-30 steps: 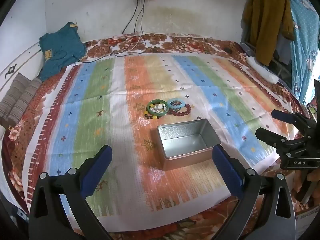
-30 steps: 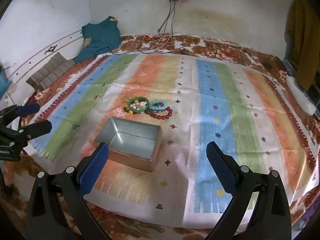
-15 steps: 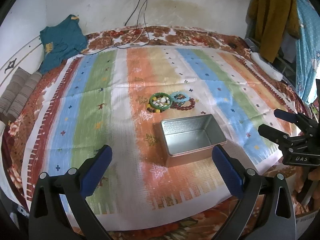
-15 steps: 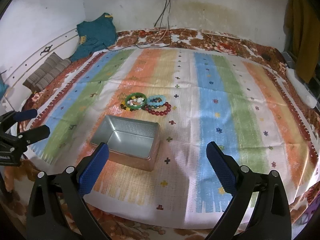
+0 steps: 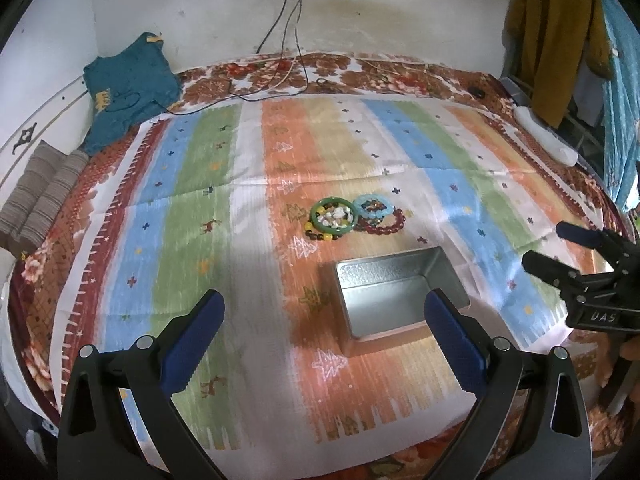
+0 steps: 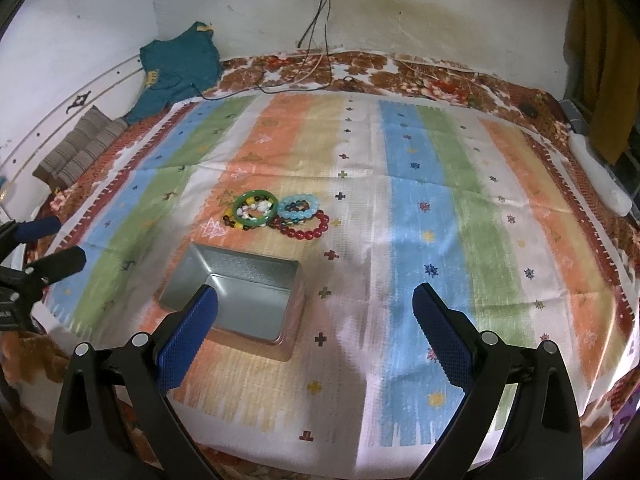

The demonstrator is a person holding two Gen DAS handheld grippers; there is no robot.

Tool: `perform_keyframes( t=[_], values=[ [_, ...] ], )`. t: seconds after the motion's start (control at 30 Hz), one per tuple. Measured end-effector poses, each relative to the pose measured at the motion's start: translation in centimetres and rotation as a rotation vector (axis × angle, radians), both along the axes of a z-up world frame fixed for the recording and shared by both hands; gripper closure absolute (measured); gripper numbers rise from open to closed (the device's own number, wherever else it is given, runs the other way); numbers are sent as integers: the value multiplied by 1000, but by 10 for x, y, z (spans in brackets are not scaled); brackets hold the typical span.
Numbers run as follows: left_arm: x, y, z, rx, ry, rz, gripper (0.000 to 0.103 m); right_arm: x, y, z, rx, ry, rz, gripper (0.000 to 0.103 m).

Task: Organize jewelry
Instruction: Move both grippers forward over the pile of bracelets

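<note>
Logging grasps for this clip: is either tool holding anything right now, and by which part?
Nothing is held. The left tool and right tool are both open and empty; the bracelets lie on the cloth beside the tin.

Left gripper (image 5: 322, 336) hangs in the air, jaws spread wide, nothing between the blue pads (image 5: 192, 338). Right gripper (image 6: 314, 336) same pose: jaws wide apart, nothing held, level with the left one. Each shows up at the edge of the other's camera (right gripper at the right edge of the left view, left one at the left edge of the right view), so they sit side by side, well apart, both pointing forward and down.
</note>
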State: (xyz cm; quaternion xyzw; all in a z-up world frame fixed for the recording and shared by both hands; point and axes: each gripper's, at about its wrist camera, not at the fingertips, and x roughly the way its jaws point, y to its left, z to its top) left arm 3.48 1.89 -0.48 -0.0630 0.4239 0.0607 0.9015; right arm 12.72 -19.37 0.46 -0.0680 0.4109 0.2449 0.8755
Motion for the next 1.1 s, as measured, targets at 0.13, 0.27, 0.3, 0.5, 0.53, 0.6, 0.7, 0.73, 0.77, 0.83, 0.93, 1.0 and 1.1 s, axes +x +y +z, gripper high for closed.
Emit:
perform_keyframes(
  t=[0.13,0.27,0.3,0.5,0.53,0.6,0.7,0.73,0.77,0.83,0.93,1.0,1.1],
  values=[
    [7,-3,-1,14,11,-19,6,11,5,0,2,6,-4,4],
    [18,-6,-2,33,21,-22,6,23,9,-2,-19,21,-16,4],
    [21,-6,-2,35,23,-21,6,26,10,-3,-28,25,-18,4],
    [42,0,-6,54,46,-1,6,44,13,-8,-35,47,-35,4],
    [45,1,-7,52,49,3,6,47,14,-9,-40,48,-38,4],
    [50,4,-9,48,56,11,6,51,17,-11,-53,65,-41,4],
    [59,8,-11,48,66,16,6,58,21,-16,-69,78,-42,4],
    [62,9,-12,50,70,18,6,60,22,-18,-78,84,-41,4],
    [65,10,-13,51,74,20,6,61,22,-19,-87,85,-42,4],
    [70,13,-15,47,82,24,6,66,24,-22,-96,98,-42,4],
    [75,13,-17,54,87,23,6,71,25,-25,-104,117,-44,4],
    [79,16,-20,20,97,24,6,75,28,-26,-106,122,-43,4],
    [87,20,-25,16,116,41,6,79,31,-29,-120,127,-40,4]
  ],
)
